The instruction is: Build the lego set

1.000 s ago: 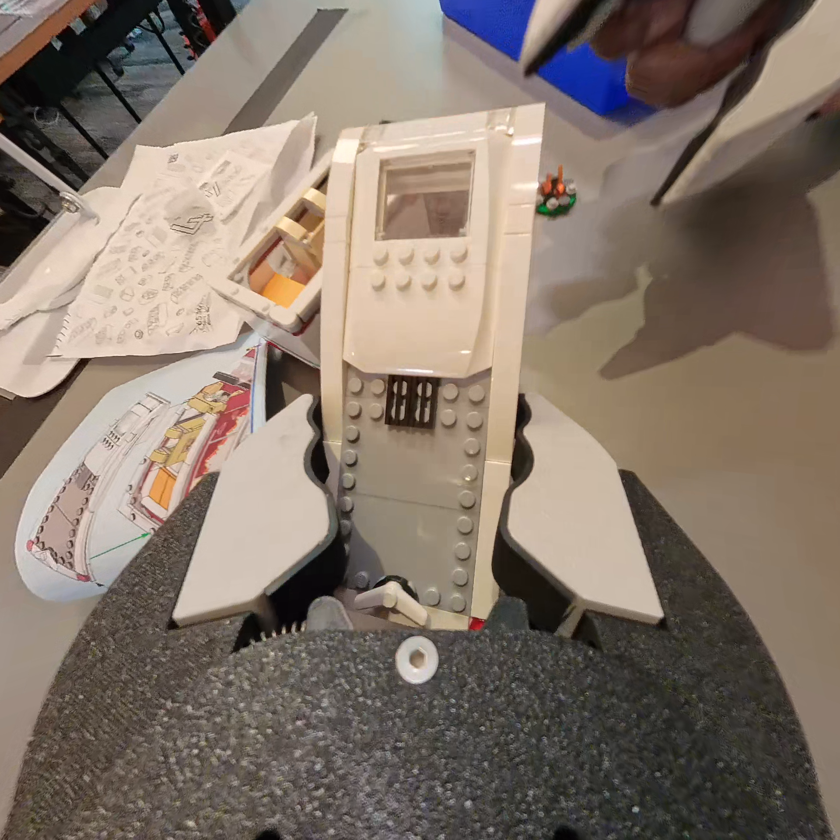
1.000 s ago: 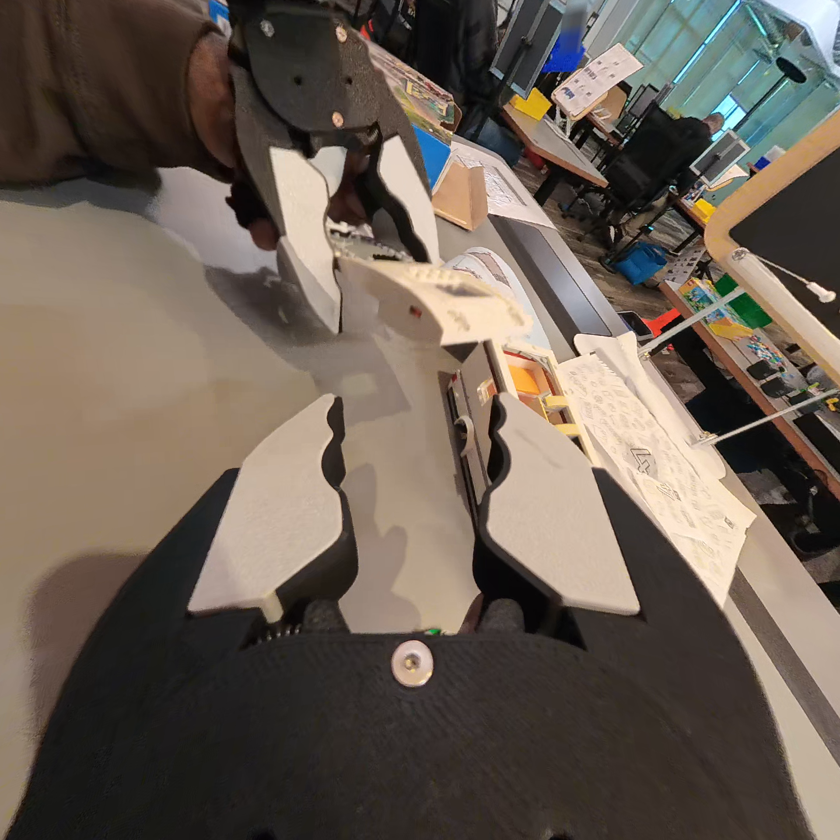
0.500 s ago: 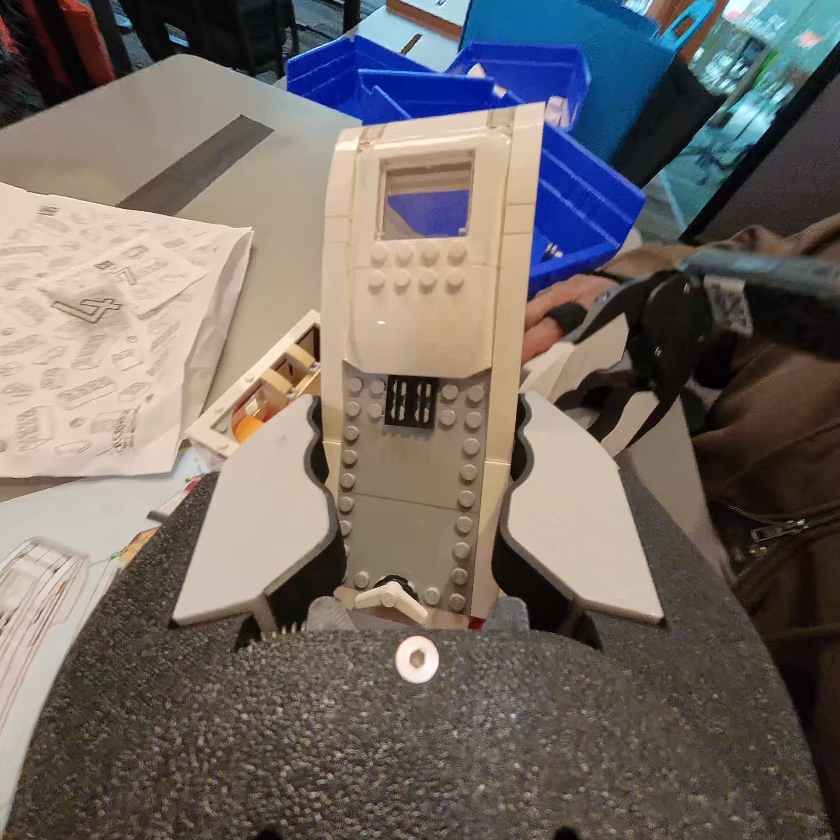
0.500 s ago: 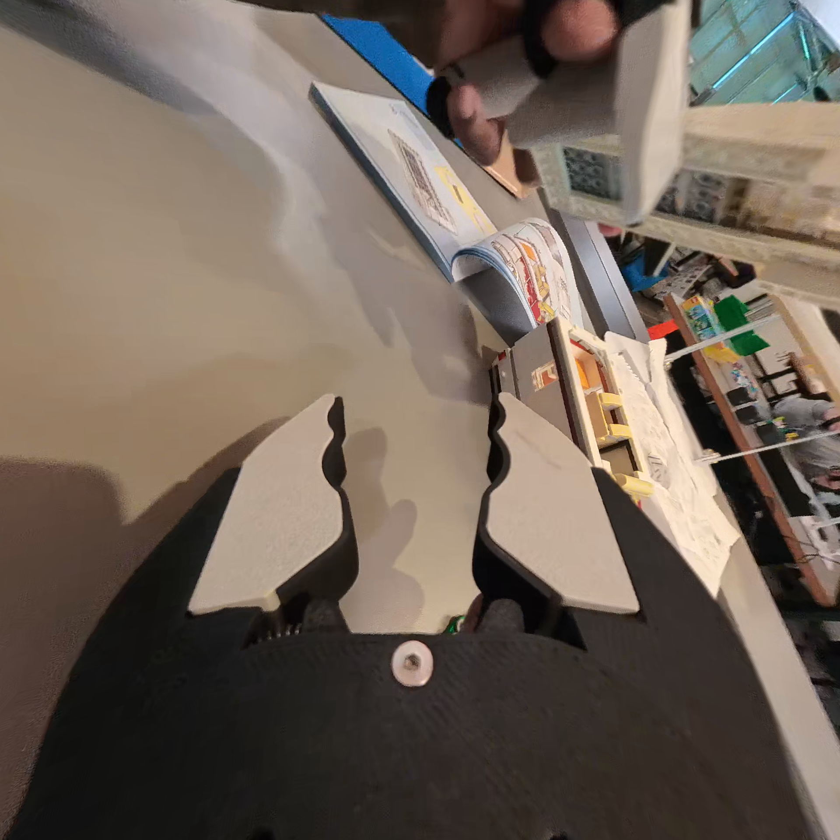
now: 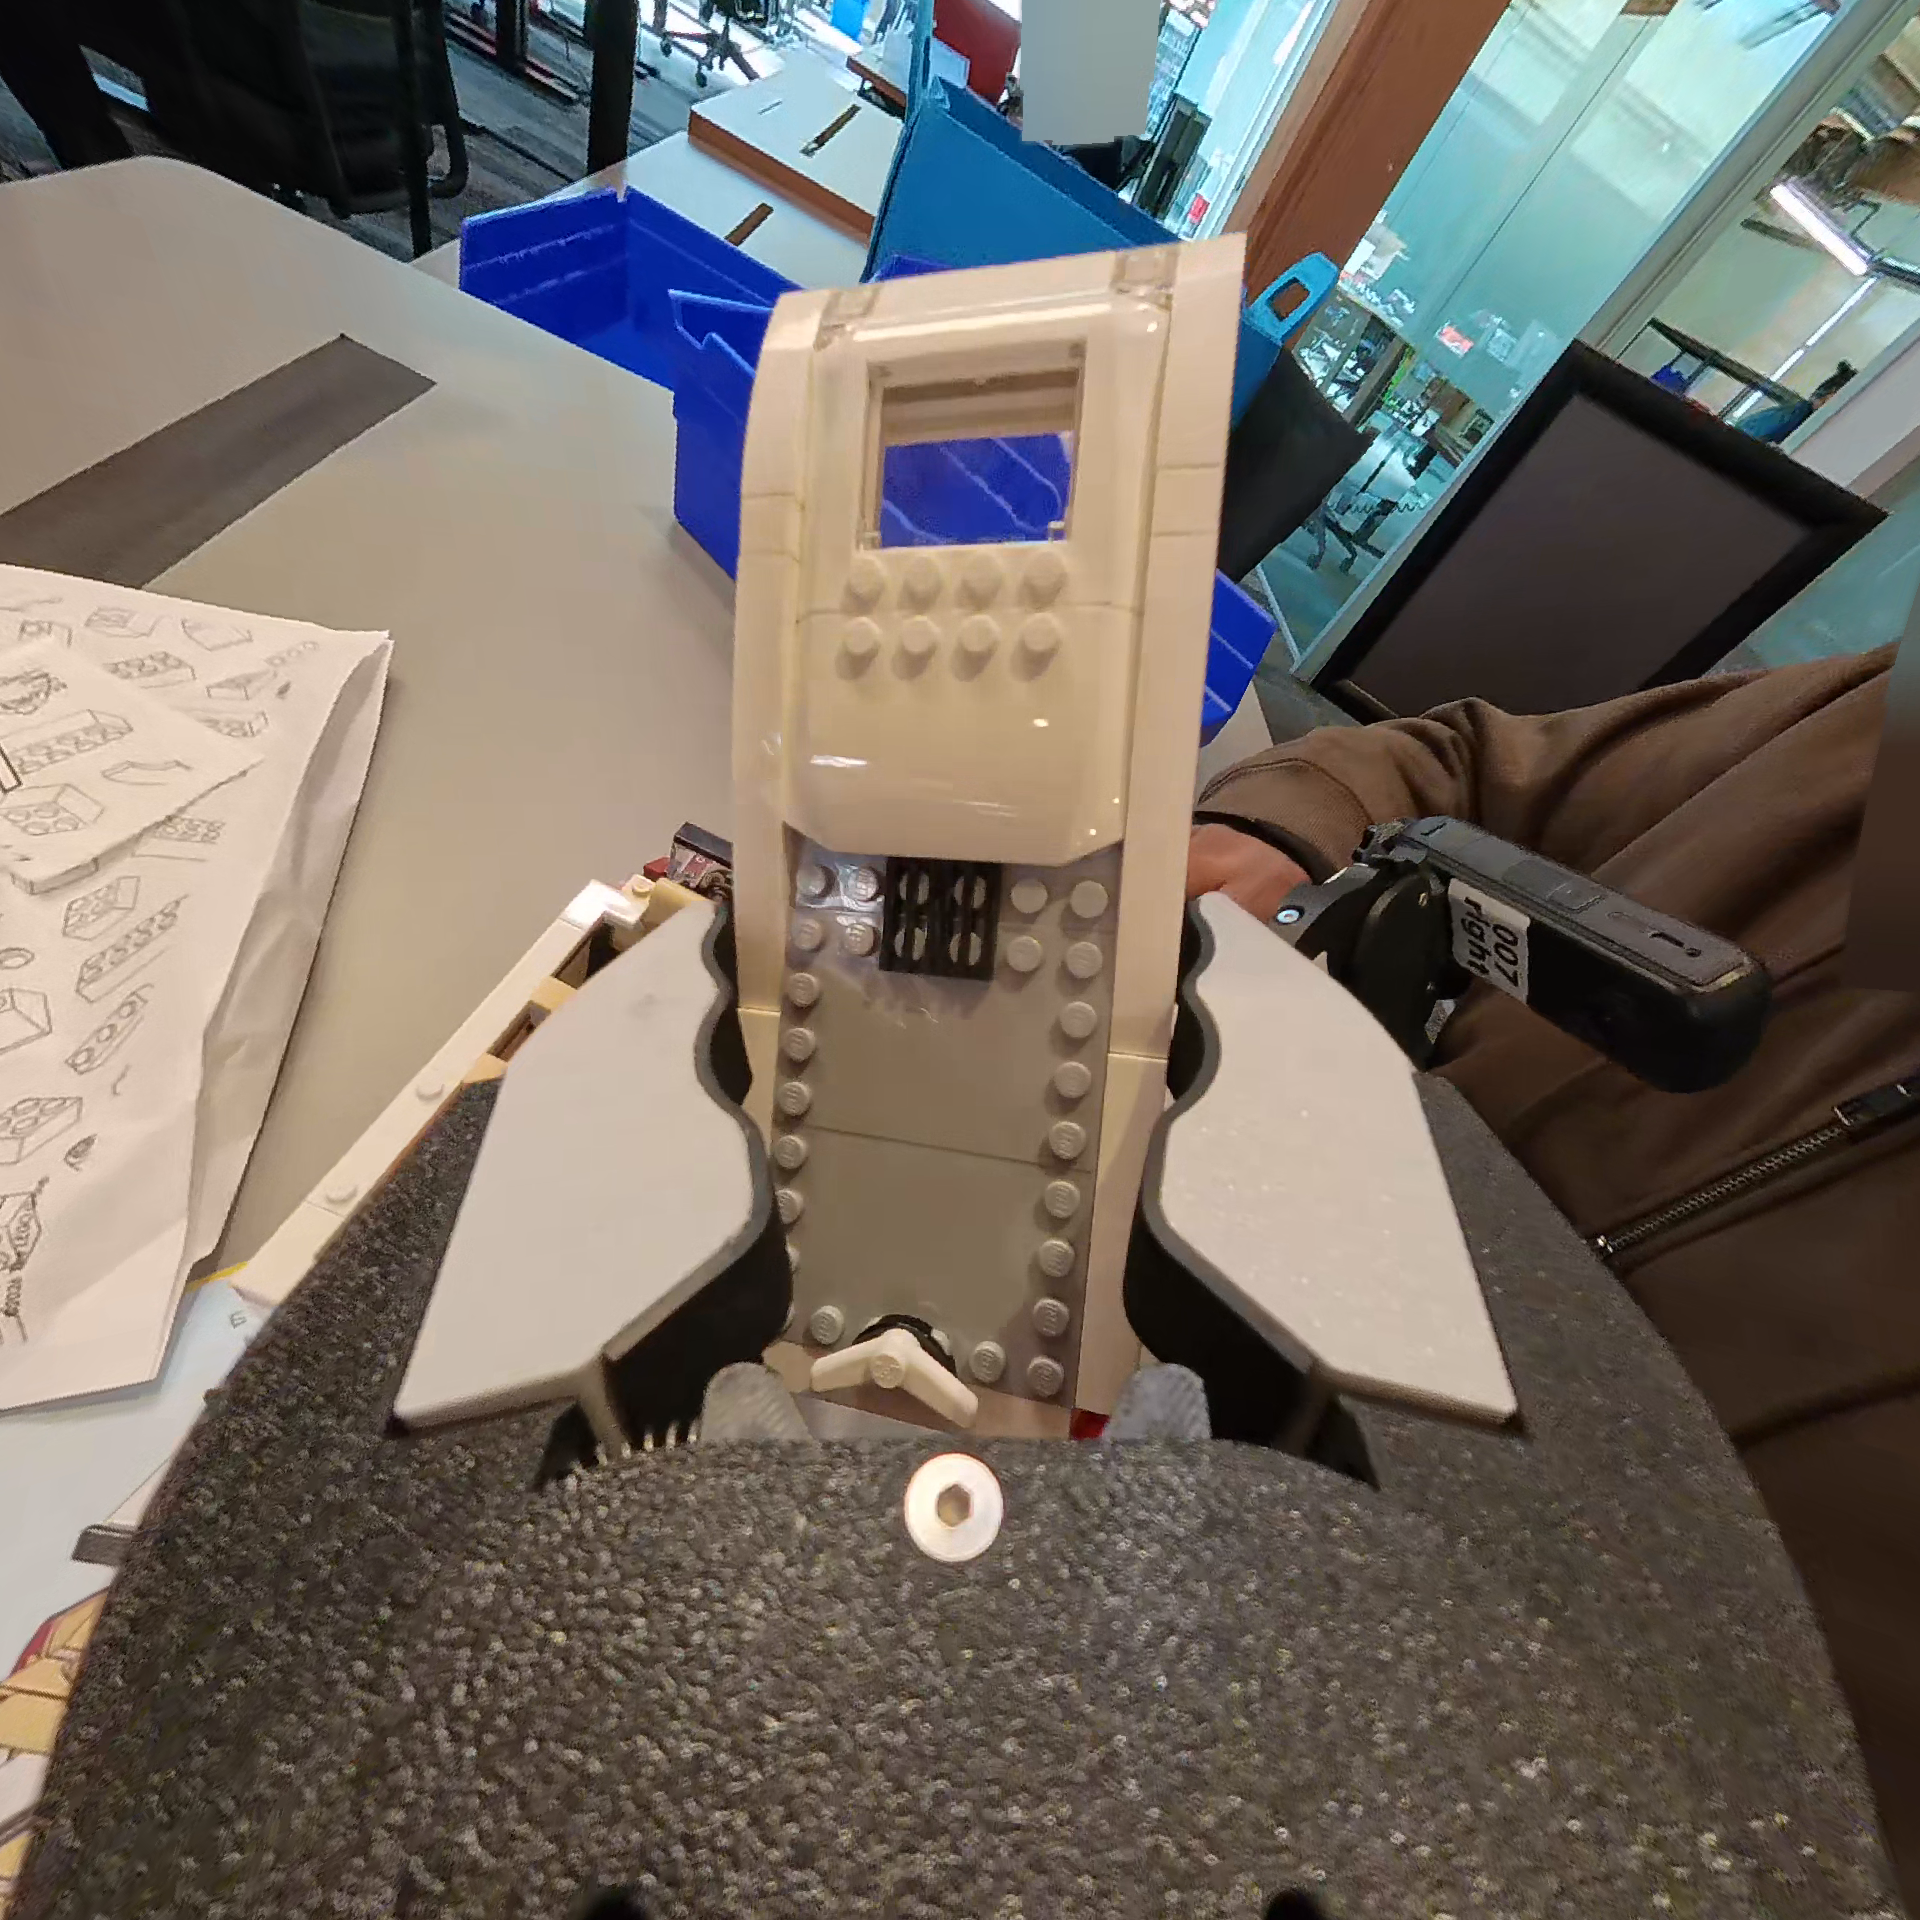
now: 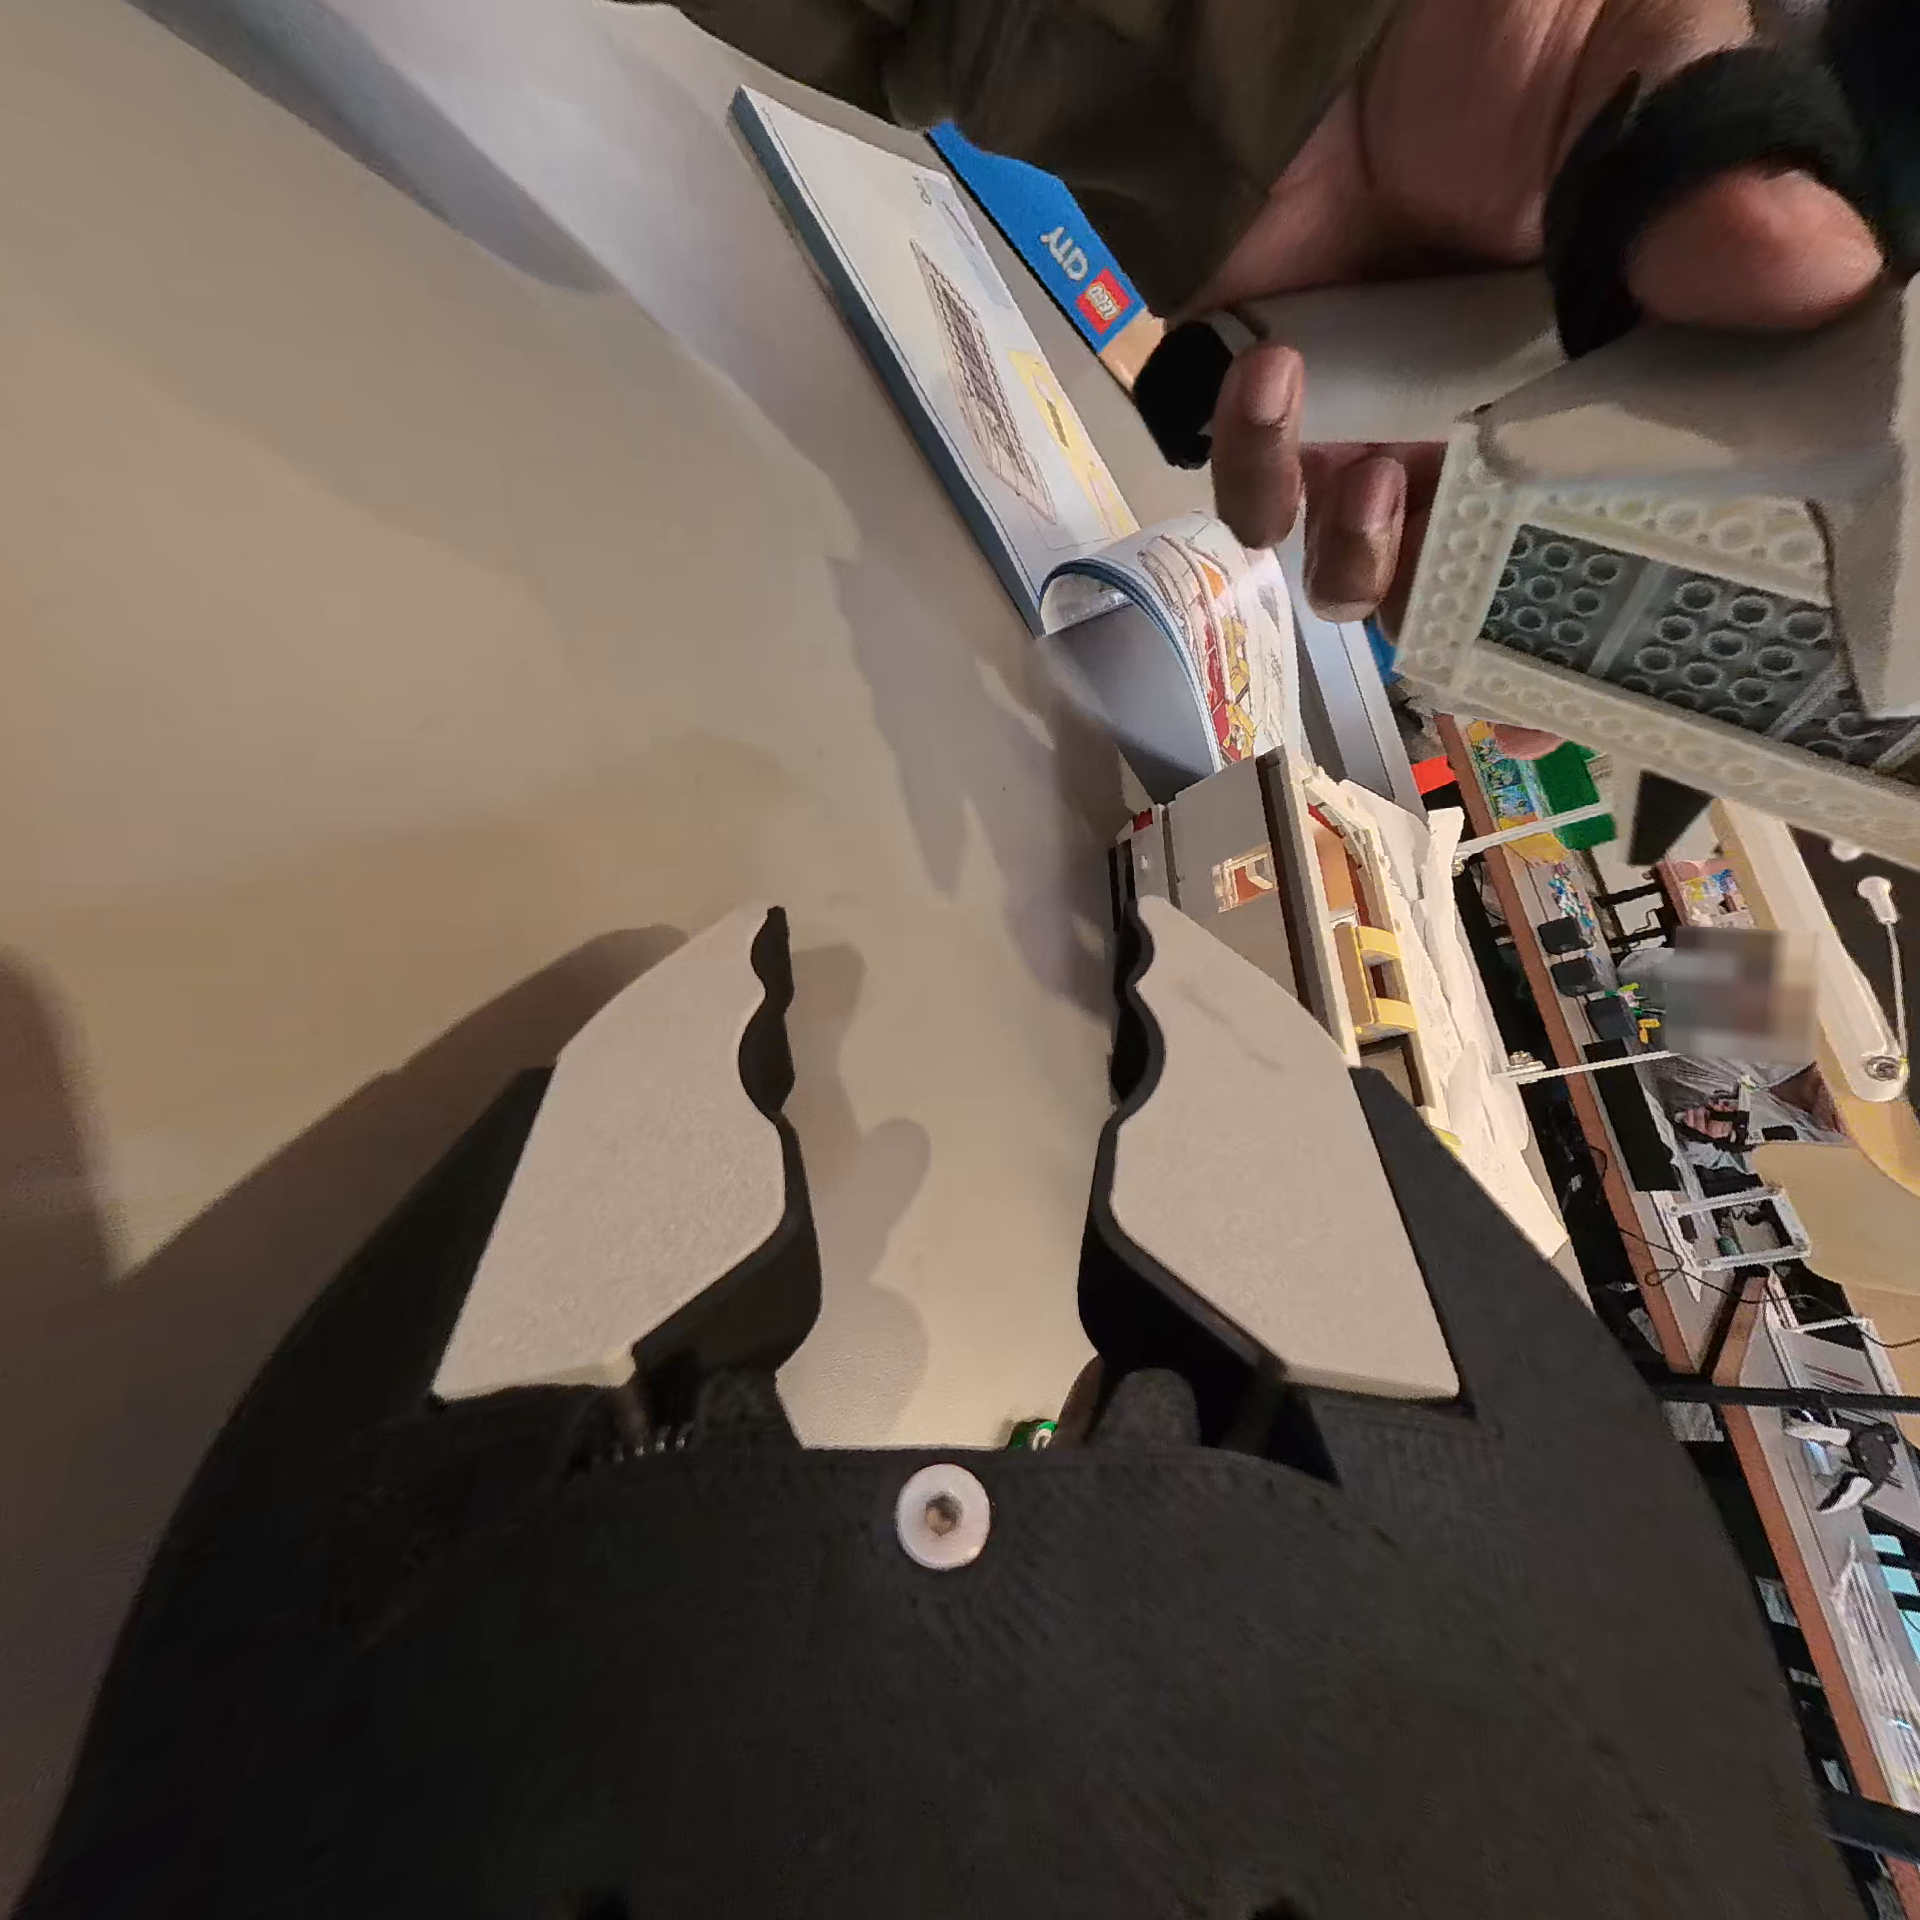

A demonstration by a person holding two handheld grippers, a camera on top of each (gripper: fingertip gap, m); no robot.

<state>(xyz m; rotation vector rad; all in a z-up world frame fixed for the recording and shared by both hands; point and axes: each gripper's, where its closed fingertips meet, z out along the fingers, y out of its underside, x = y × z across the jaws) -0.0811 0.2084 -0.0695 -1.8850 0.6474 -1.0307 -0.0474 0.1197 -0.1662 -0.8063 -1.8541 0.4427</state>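
Observation:
My left gripper (image 5: 956,914) is shut on a long white and grey brick-built panel (image 5: 966,727) with a clear window. Both pads press its long sides, and it sticks out forward above the table. The right wrist view shows the panel's studded underside (image 6: 1662,644) at the upper right, with a hand on the left gripper. My right gripper (image 6: 956,920) is open and empty, low over the grey table (image 6: 416,623). Its right finger (image 6: 1226,1091) is next to a brick-built hull model (image 6: 1226,862), which also shows in the left wrist view (image 5: 582,966) under the panel.
An open instruction booklet (image 6: 935,343) lies beyond the hull. A printed white paper sheet (image 5: 125,831) lies on the left. Blue bins (image 5: 623,270) stand at the table's far edge. A person's brown sleeve (image 5: 1714,831) and the right gripper's body (image 5: 1455,935) are on the right.
My left gripper, still shut on the panel, has lifted and swung it from over the hull and papers toward the blue bins. My right gripper stayed open and moved lower, closer beside the hull.

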